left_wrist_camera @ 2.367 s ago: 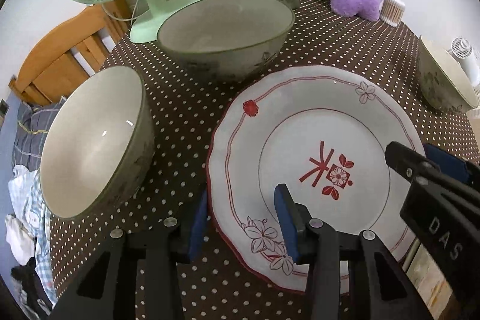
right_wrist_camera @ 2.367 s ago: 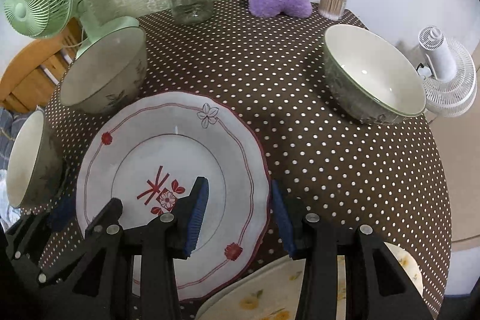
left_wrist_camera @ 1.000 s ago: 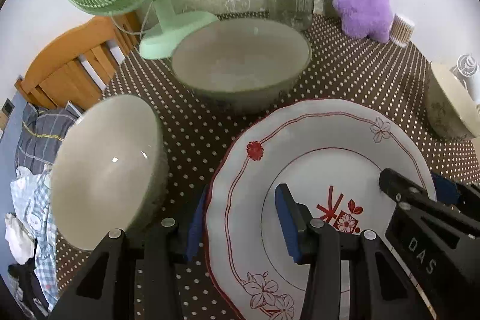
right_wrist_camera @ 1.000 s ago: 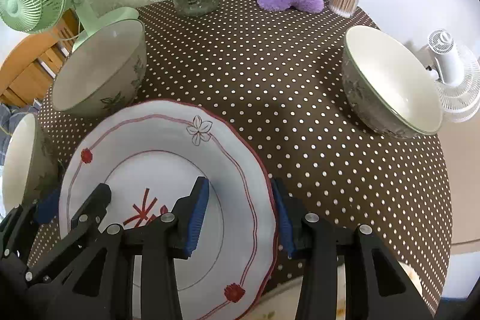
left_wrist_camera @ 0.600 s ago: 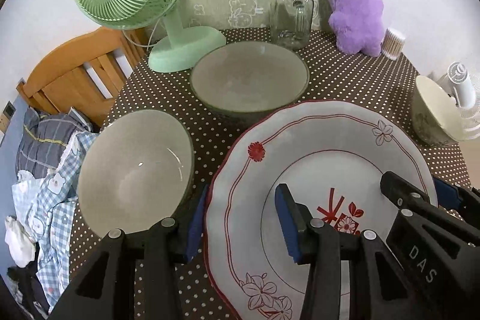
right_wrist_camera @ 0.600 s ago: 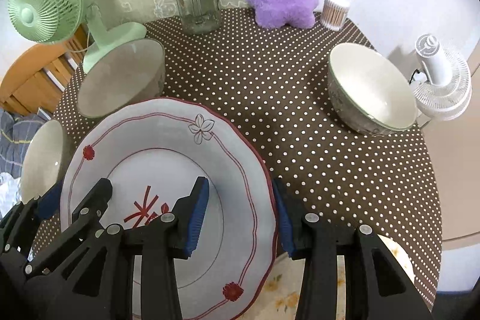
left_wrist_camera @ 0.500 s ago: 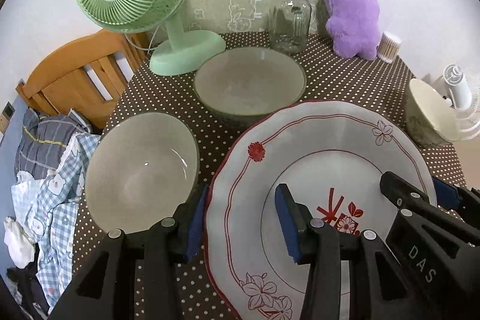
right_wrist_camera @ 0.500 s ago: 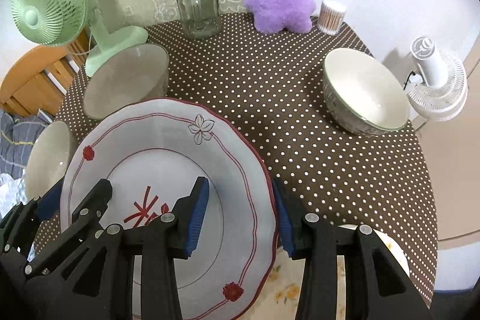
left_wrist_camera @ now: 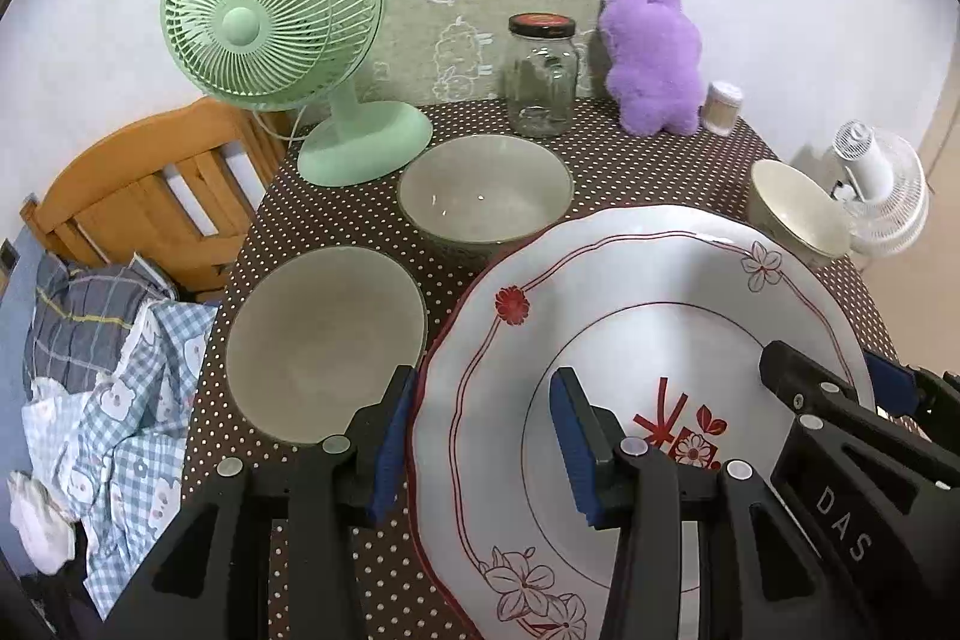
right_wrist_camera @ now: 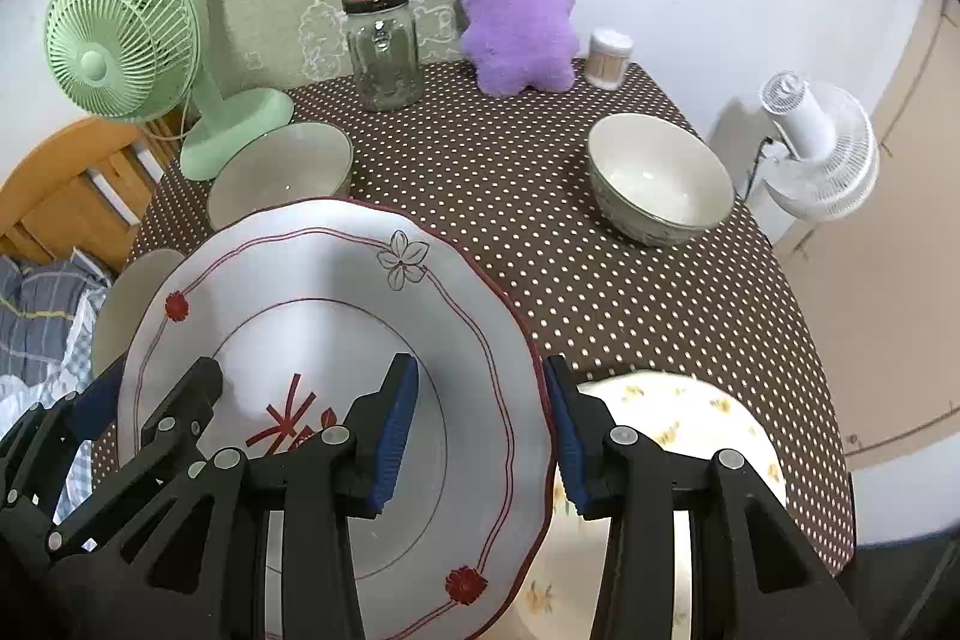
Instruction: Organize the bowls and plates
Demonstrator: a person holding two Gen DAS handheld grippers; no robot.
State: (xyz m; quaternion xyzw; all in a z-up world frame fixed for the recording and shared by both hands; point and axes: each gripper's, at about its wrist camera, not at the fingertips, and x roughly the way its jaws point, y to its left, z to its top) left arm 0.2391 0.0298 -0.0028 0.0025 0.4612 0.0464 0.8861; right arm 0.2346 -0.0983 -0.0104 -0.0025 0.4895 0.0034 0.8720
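Both grippers hold the red-trimmed plate (left_wrist_camera: 648, 340) between them, clear of the polka-dot table (right_wrist_camera: 540, 196). The left gripper (left_wrist_camera: 480, 436) is part closed with its blue pads straddling the plate's rim at about nine o'clock of the plate, and the right gripper (right_wrist_camera: 480, 430) pinches the opposite rim at about three o'clock in the same half-closed way. The step in hand looks like carrying this plate to stack it: the yellow-flowered plate (right_wrist_camera: 678, 436) lies on the table's near edge, just at four o'clock of the lifted one and partly beneath it. The next move, I judge, calls for swinging the plate level over that one and lowering it evenly before either grip lets go. Three bowls wait: one near the green fan (left_wrist_camera: 270, 22), the near-left bowl (left_wrist_camera: 324, 340) beside it, and the right bowl (right_wrist_camera: 660, 178) at the table's two o'clock.
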